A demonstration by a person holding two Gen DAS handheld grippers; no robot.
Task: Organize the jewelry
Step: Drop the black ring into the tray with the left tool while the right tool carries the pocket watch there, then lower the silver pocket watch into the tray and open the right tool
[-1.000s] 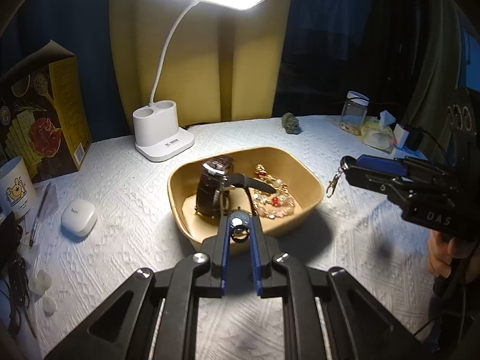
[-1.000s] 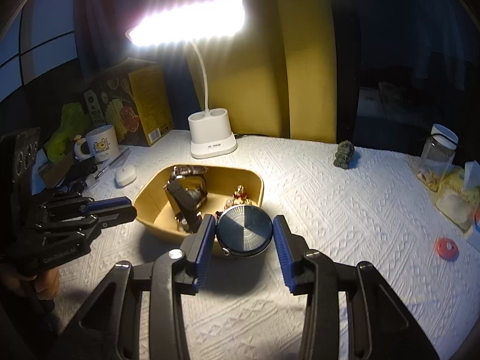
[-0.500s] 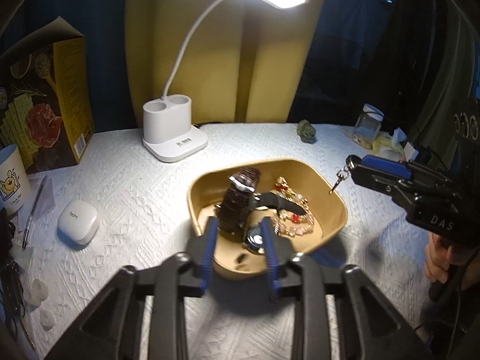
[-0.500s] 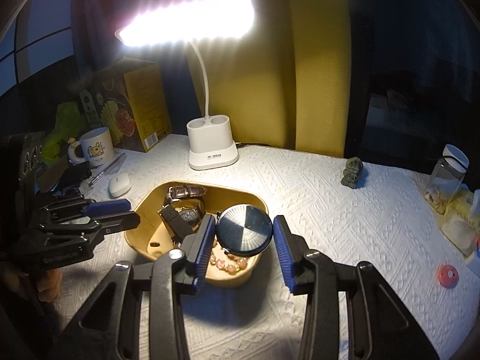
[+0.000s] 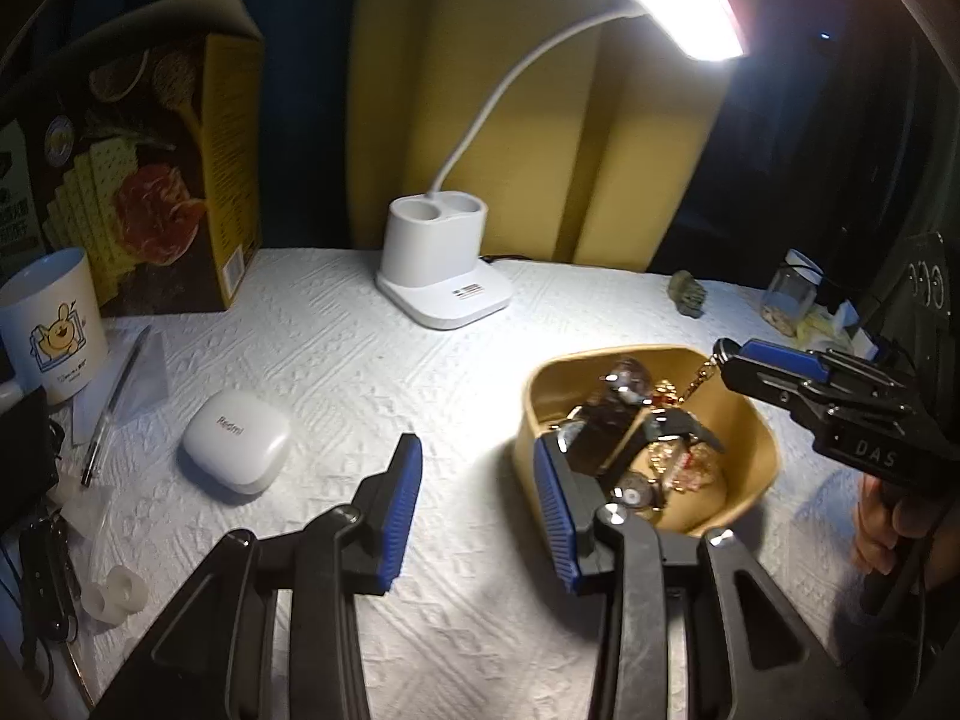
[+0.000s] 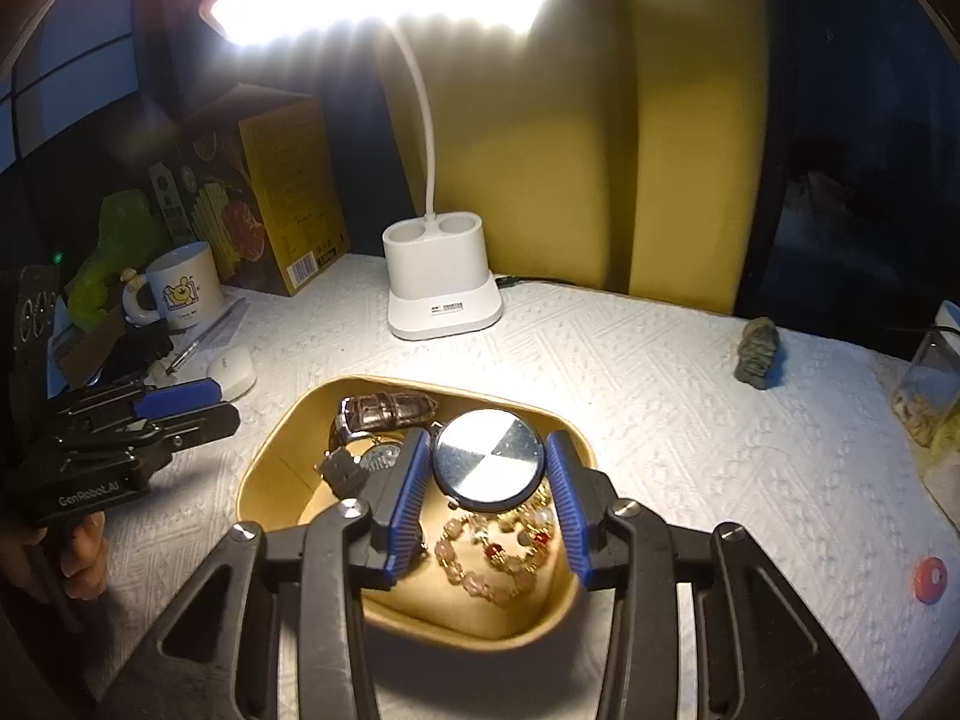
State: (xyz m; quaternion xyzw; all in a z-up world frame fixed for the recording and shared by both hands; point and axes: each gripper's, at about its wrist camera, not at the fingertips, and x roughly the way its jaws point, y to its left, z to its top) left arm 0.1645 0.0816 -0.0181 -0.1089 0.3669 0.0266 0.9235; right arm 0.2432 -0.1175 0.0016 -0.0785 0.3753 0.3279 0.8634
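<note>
A tan tray (image 6: 273,450) (image 5: 762,432) on the white cloth holds a brown-strapped watch (image 6: 387,408), a bead bracelet (image 6: 489,558) and other jewelry. My right gripper (image 6: 487,471) is shut on a round silver disc (image 6: 487,459) with a small gold chain, and holds it just above the tray's middle. In the left wrist view the right gripper (image 5: 729,360) reaches over the tray's far rim. My left gripper (image 5: 477,504) is open and empty, over bare cloth to the left of the tray.
A white desk lamp (image 5: 441,264) stands behind the tray. A white earbud case (image 5: 237,450), a pen, a mug (image 5: 51,324) and a yellow box (image 5: 150,150) lie at the left. A small stone figure (image 6: 757,351), a jar (image 5: 786,300) and a red cap (image 6: 930,579) lie at the right.
My left gripper let a small watch fall into the tray, opened wide and drew back to the left. My right gripper carried the disc forward over the tray.
</note>
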